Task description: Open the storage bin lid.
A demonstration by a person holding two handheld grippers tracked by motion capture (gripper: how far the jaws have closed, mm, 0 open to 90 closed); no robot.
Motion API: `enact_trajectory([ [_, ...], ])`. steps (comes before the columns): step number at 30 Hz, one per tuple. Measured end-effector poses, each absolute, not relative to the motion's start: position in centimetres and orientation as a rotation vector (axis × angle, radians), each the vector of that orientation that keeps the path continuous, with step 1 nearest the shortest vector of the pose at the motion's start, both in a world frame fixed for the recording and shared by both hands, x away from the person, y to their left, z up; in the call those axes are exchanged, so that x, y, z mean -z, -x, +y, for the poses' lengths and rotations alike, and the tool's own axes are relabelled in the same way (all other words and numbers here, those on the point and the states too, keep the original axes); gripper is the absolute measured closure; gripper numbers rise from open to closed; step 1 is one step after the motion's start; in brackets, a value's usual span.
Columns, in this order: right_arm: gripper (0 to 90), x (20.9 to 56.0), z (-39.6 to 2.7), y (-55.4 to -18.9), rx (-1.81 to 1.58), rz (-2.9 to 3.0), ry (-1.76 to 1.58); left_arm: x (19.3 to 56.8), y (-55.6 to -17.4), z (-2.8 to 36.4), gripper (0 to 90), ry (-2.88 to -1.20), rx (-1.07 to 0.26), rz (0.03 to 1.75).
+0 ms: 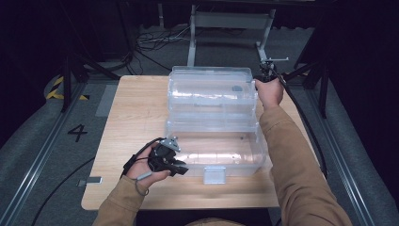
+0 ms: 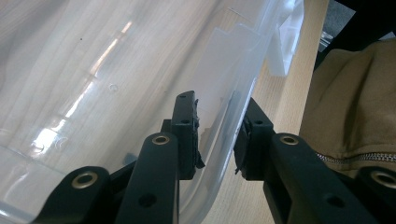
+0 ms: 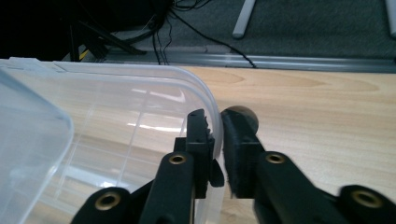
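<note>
A clear plastic box [image 1: 214, 150] stands on the wooden table [image 1: 136, 108], with its clear lid [image 1: 211, 89] swung back behind it. My left gripper [image 1: 181, 168] is at the box's near left corner. In the left gripper view its jaws [image 2: 219, 100] are astride the box wall [image 2: 224, 126], one pad inside and one outside, both against the rim. My right gripper [image 1: 261, 78] is at the lid's far right corner. In the right gripper view its jaws [image 3: 218, 114] straddle the lid's rim [image 3: 205, 93] with a slim gap beside the outer pad.
A grey-white latch [image 1: 214, 175] hangs at the box's front edge. Cables [image 1: 155, 42] and a metal frame's legs [image 1: 192, 42] lie on the floor beyond the table. A floor rail [image 1: 42, 150] runs along the left. A tan sleeve [image 2: 359, 107] sits close by the left gripper.
</note>
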State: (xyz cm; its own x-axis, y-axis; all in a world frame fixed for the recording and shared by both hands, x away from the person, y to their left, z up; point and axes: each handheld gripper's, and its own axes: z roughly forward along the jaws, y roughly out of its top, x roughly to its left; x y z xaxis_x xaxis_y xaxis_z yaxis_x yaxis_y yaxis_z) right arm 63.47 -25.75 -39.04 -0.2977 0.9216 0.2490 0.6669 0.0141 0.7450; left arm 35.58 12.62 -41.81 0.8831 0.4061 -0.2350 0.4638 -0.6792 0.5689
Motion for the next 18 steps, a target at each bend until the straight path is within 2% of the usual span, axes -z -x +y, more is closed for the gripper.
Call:
enact_trajectory([
  [1,69.1,39.0,-25.8,-63.4,-1.168,1.981,-1.636,41.8,-35.6,12.6,73.0,-2.403,0.120,0.624],
  [4,66.4,39.0,-26.0,-63.2,-1.220,1.953,-1.625,41.8,-35.6,12.6,73.0,-2.404,0.122,0.627],
  [5,62.5,38.9,-26.3,-63.0,-1.223,1.924,-1.611,41.8,-35.6,12.6,73.0,-2.405,0.124,0.629],
  [15,55.7,36.8,-27.6,-60.9,-1.233,1.945,-1.498,41.7,-35.7,12.6,72.1,-2.402,0.136,0.644],
  [18,55.3,35.8,-27.9,-59.9,-1.270,1.954,-1.456,41.6,-35.6,12.4,69.3,-2.411,0.141,0.648],
])
